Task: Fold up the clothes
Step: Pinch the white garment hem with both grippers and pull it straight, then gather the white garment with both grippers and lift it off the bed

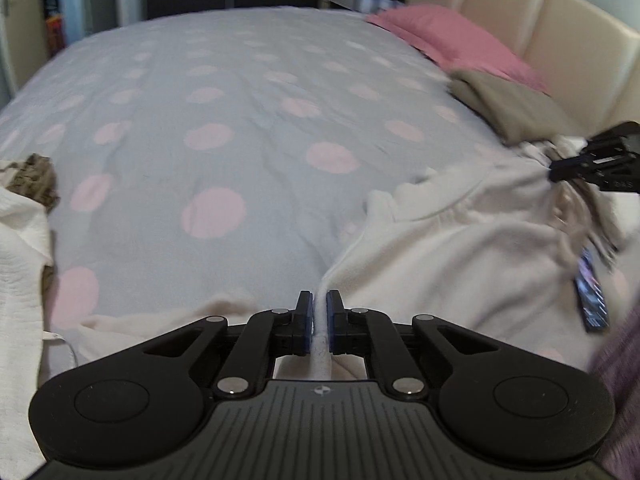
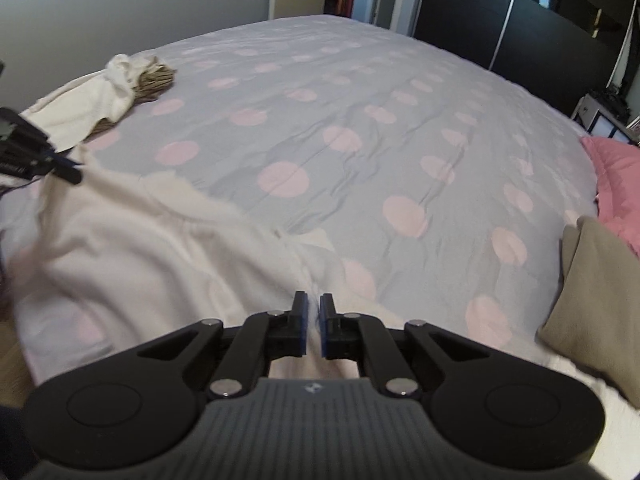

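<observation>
Dark tag (image 1: 592, 296) on the cream garment (image 1: 460, 248) is blurred; print unreadable.

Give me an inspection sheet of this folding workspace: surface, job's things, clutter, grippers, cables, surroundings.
Surface: bed cover, pale blue with pink dots, lightly wrinkled.
Job's things: cream garment spread at the near edge, pinched at two points; folded tan garment by the pink pillow; white garment heaped over a brown patterned one at the far side.
Clutter: dark tag hanging from the cream garment.
Grippers: left gripper shut on the cream garment's edge; right gripper shut on the cream garment.
Cables: nothing seen.
Surroundings: beige headboard, dark wardrobe, open doorway.
</observation>
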Tool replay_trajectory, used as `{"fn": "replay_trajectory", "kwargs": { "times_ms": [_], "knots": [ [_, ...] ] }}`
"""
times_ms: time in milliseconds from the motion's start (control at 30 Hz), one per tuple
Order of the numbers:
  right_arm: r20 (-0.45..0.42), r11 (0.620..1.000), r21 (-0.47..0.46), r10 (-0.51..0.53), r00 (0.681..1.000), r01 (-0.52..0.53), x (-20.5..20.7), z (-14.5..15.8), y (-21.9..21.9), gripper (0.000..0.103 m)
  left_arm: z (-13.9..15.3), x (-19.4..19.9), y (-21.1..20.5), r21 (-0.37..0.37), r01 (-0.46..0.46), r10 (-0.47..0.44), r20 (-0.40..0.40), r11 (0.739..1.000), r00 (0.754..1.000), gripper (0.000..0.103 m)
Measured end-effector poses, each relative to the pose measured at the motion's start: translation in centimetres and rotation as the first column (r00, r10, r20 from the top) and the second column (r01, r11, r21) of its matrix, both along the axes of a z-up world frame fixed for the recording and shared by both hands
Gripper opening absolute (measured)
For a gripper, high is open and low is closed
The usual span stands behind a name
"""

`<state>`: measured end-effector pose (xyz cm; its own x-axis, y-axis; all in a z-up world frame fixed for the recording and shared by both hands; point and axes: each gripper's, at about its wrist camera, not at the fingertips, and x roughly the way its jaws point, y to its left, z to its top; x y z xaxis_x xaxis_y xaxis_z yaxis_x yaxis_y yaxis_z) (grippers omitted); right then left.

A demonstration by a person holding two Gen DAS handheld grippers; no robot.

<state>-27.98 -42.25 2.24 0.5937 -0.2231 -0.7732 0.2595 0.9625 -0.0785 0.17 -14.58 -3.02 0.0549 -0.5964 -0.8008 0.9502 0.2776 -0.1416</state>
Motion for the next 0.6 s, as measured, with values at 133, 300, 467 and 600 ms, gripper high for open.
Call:
{"fn": "replay_trajectory", "kwargs": {
  "times_ms": [133,300,467,600],
  "knots": [
    [-0.089,0.998,0.039,0.061,0.994,-0.057,-1.5,-1.6,1.4,0.007,-1.5,-1.4,0.0,0.095,0.103,-0.099,-0.042,0.990,0.994,0.005],
    [-0.222,0.989,0.105,0.126,0.967,-0.105,-2.1,-5.2,2.9,0.007,-5.1,-3.2,-0.7,0.247,0.170,-0.165,-0.041,0.954,0.985,0.005],
    [-0.265,0.987,0.091,0.149,0.953,-0.130,-1.8,-6.6,3.6,0.008,-5.7,-3.8,-1.4,0.258,0.187,-0.189,-0.016,0.948,0.982,0.006],
    [-0.237,0.984,0.038,0.178,0.955,-0.174,-2.0,-5.2,4.5,0.016,-5.3,-4.5,-1.4,0.241,0.209,-0.220,0.022,0.948,0.975,0.021]
  ]
}}
